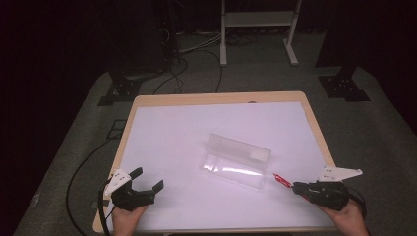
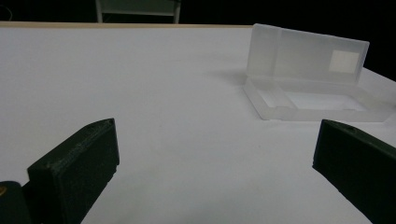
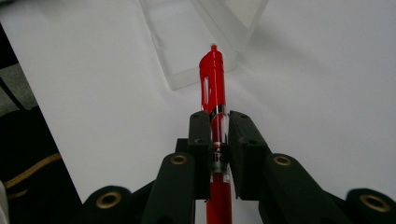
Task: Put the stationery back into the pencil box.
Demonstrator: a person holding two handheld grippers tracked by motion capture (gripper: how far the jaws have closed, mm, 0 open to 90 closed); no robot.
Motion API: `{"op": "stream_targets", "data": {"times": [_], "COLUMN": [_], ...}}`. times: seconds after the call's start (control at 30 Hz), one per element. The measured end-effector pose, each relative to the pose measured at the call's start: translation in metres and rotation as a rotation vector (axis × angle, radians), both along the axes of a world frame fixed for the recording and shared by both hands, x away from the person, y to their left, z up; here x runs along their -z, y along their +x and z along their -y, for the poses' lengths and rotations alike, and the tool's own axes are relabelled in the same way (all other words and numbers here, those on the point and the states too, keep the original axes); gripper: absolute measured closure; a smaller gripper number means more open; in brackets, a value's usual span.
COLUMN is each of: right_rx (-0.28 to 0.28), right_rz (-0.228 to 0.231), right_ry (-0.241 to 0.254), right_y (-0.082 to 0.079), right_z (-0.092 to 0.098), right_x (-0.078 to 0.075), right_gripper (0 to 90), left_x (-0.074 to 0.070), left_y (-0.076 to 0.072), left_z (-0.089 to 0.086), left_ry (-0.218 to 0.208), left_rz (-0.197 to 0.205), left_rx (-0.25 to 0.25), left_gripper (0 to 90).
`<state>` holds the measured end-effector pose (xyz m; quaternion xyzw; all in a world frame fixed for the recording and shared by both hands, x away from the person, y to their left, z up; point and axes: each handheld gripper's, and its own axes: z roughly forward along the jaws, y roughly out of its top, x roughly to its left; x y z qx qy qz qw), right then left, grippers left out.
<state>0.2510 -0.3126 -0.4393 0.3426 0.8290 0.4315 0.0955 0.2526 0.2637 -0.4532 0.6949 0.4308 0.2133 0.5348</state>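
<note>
A clear plastic case [image 1: 236, 160] lies open in the middle of the white table, its lid standing up at the back; it also appears as the case [image 2: 308, 79] and the case [image 3: 196, 37]. My right gripper [image 1: 297, 187] is at the front right, shut on a red pen [image 1: 282, 180] whose clip end points toward the case's right end. In the right gripper view the red pen [image 3: 214, 88] sticks out between the jaws of the right gripper [image 3: 219, 126], short of the case. My left gripper [image 1: 146, 179] rests open at the front left, nothing between its jaws [image 2: 210, 154].
The white sheet covers a wooden table [image 1: 216, 98]. Cables [image 1: 177, 69] and stand bases [image 1: 123, 88] lie on the dark floor behind, with a white frame [image 1: 258, 29] at the back.
</note>
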Motion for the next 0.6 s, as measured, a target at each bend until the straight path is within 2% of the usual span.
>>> {"op": "stream_targets", "data": {"times": [0.43, 0.6], "right_rx": [-0.072, -0.1], "right_rz": [0.007, 0.005], "right_ry": [0.035, 0.027], "right_y": [0.014, 0.02], "right_z": [-0.025, -0.036], "right_x": [-0.017, -0.019], "right_gripper": [78.9, 78.9], "left_x": [0.0, 0.0], "left_y": [0.0, 0.0], "left_z": [-0.001, -0.001], "left_ry": [0.001, 0.0], "left_rz": [0.001, -0.001], "left_rx": [0.001, 0.001], "left_gripper": [0.0, 0.0]}}
